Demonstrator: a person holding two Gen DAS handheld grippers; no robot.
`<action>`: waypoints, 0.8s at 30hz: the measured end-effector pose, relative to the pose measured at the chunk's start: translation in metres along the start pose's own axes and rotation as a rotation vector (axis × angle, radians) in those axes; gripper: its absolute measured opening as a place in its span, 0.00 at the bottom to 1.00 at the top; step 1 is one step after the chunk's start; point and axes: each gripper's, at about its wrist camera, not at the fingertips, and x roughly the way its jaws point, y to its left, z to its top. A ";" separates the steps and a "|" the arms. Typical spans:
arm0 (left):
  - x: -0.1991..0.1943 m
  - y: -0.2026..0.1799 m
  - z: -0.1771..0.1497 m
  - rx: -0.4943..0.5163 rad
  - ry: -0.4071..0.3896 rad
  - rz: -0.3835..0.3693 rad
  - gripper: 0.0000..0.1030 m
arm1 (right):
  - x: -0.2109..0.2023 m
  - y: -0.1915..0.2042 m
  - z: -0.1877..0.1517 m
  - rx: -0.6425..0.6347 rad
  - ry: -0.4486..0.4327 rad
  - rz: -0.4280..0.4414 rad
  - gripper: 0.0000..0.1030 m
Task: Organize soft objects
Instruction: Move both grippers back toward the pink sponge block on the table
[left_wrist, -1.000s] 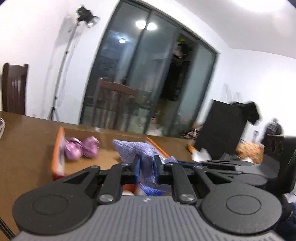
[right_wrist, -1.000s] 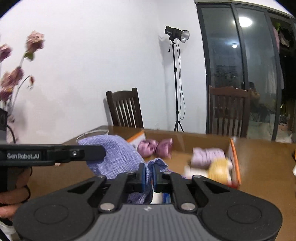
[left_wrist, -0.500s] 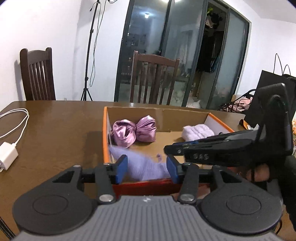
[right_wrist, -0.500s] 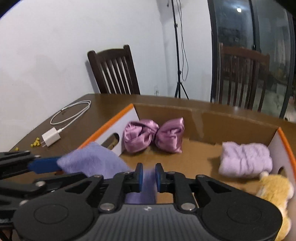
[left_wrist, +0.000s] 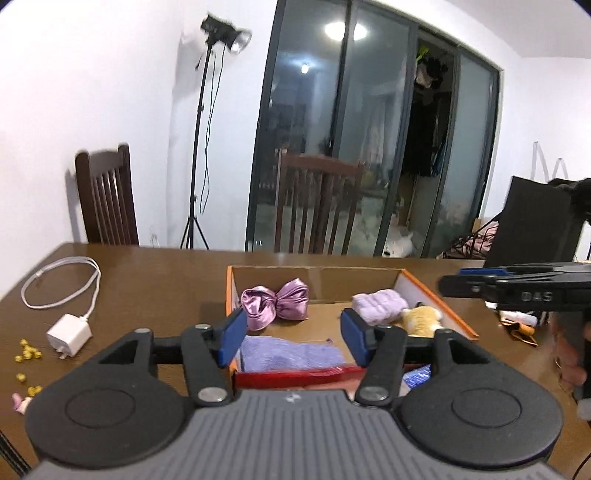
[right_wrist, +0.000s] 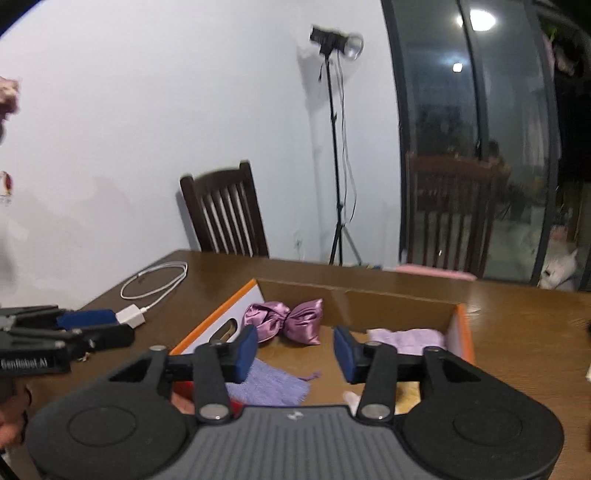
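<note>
Four soft items sit in an open cardboard box (left_wrist: 436, 299) on a brown wooden table (left_wrist: 155, 280): a folded lavender knit cloth (left_wrist: 291, 354) flat on the floor at the near wall, a shiny purple satin bundle (left_wrist: 275, 302) at the far left corner, a pale lilac fluffy piece (left_wrist: 380, 304) toward the right wall, and a yellow plush toy (left_wrist: 421, 317) just beside it, partly masked by a gripper finger. Both hand-held grippers hover above the box's near edge. Jaws of the left gripper (left_wrist: 293, 338) have just been opening and now stand apart, nothing pinched between them; the cloth lies below. Right gripper (right_wrist: 295, 349) jaws likewise have just been opening, empty, the cloth's fringed corner (right_wrist: 312, 376) showing underneath. Out on the table, a white charger and cable (left_wrist: 70, 334) lie left of the box, with small yellow bits (left_wrist: 27, 354) too tiny to identify. Two dark wooden chairs (left_wrist: 105, 195) and a light stand (left_wrist: 201, 147) line the far side, blurred.
</note>
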 end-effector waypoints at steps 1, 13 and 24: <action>-0.011 -0.006 -0.005 0.007 -0.009 0.007 0.66 | -0.014 -0.001 -0.004 -0.012 -0.011 -0.008 0.49; -0.115 -0.055 -0.094 0.029 -0.067 0.019 0.88 | -0.161 0.007 -0.112 -0.091 -0.122 -0.120 0.79; -0.129 -0.042 -0.123 -0.049 -0.040 0.004 0.88 | -0.189 0.034 -0.167 0.021 -0.102 -0.036 0.79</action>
